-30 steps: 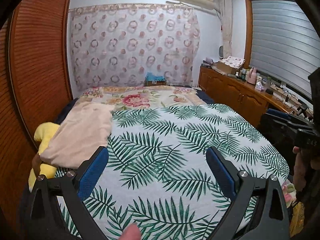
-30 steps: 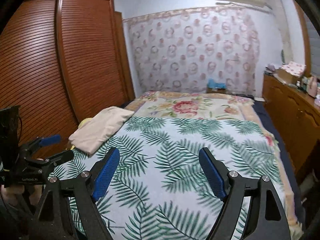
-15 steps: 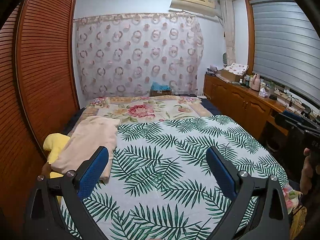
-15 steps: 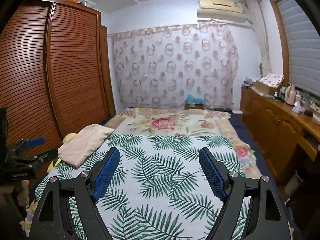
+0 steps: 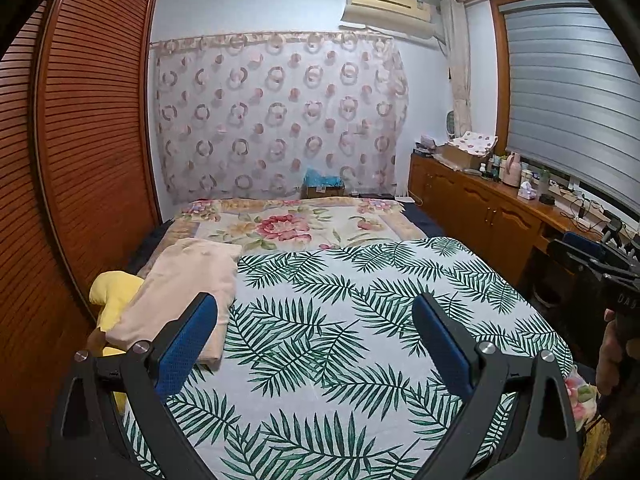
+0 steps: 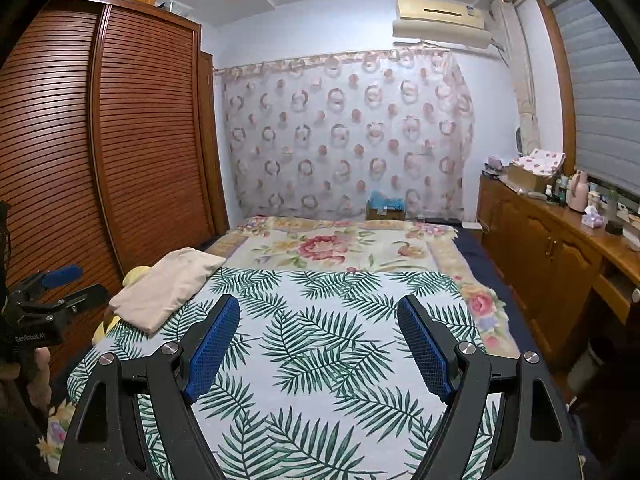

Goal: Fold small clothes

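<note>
Both grippers held above the foot of the bed, empty. Left gripper [image 5: 316, 340] jaws spread wide, nothing between the blue pads [image 5: 186, 350]. Right gripper [image 6: 318, 348] likewise spread wide, holding nothing.

Progress, judged from layout: looks like either end of one fold cycle or start of the next. One beige garment [image 5: 182, 284] already lying as a neat flat rectangle at the left edge of the bed, partly over a yellow item [image 5: 110, 292] underneath. No unfolded clothing spread out on the palm-leaf sheet [image 5: 360, 320]; central work area showing only the print. Whether more pieces remain: cannot tell, none visible in either view.

Garment look: pale beige/cream, soft, thick-ish stack with rounded folded edges, few wrinkles on top, near corner slightly overhanging the sheet edge. Same piece seen from the right wrist view [image 6: 168, 284], well apart from the right gripper, nearer the left one. Yellow item too hidden to identify; possibly another garment or a toy.

Floral blanket [image 5: 288, 228] beyond the leaf sheet, wardrobe [image 5: 92, 140] at the left.
</note>
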A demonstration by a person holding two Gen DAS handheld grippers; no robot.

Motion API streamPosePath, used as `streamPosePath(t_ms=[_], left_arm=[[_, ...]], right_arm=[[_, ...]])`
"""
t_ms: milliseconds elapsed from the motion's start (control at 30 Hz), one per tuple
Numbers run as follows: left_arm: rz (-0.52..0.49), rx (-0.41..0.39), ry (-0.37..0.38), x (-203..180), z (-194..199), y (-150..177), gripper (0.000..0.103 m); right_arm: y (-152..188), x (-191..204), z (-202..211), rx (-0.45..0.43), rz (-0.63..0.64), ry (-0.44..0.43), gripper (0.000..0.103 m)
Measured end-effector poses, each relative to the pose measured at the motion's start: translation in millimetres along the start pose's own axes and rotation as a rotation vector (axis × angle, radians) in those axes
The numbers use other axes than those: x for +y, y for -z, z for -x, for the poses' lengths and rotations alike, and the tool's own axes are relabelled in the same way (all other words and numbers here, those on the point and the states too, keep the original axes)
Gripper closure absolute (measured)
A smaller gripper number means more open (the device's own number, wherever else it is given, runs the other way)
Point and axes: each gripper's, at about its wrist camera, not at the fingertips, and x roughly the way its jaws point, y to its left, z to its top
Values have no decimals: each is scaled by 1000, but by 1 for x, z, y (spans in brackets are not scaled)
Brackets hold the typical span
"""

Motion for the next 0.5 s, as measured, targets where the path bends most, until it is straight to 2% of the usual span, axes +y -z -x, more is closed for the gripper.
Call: streamPosePath(t_ms=[500], left_arm=[[4, -7, -5, 0, 6, -4, 5]], right_arm=[[2, -4, -2, 1, 0, -4, 20]])
